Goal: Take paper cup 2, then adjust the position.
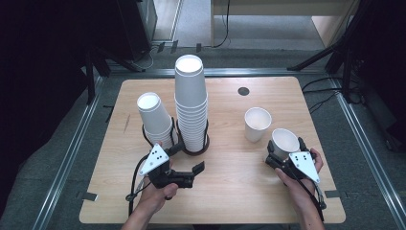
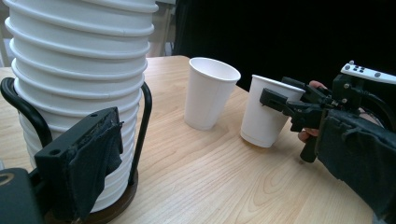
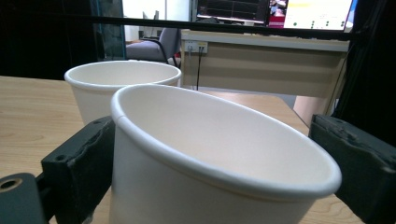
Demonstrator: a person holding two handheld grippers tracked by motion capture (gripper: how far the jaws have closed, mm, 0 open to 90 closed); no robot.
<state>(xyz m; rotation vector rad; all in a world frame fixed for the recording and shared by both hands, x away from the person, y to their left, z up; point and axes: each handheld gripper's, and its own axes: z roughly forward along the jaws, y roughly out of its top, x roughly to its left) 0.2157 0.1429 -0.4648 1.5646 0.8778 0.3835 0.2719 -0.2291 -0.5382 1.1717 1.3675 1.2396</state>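
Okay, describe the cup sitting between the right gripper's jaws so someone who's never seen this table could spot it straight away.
On the wooden table, look right of the tall cup stack, where two loose white paper cups stand. It is the cup nearer the person, between the right gripper jaws; its neighbour stands free, farther back.

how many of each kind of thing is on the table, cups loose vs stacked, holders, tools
loose cups: 2 (far one, near one between the right tool's jaws)
cup stacks: 2 (tall, short)
stack holders: 2 (one, other)
tools: 2 (the left)
total: 8
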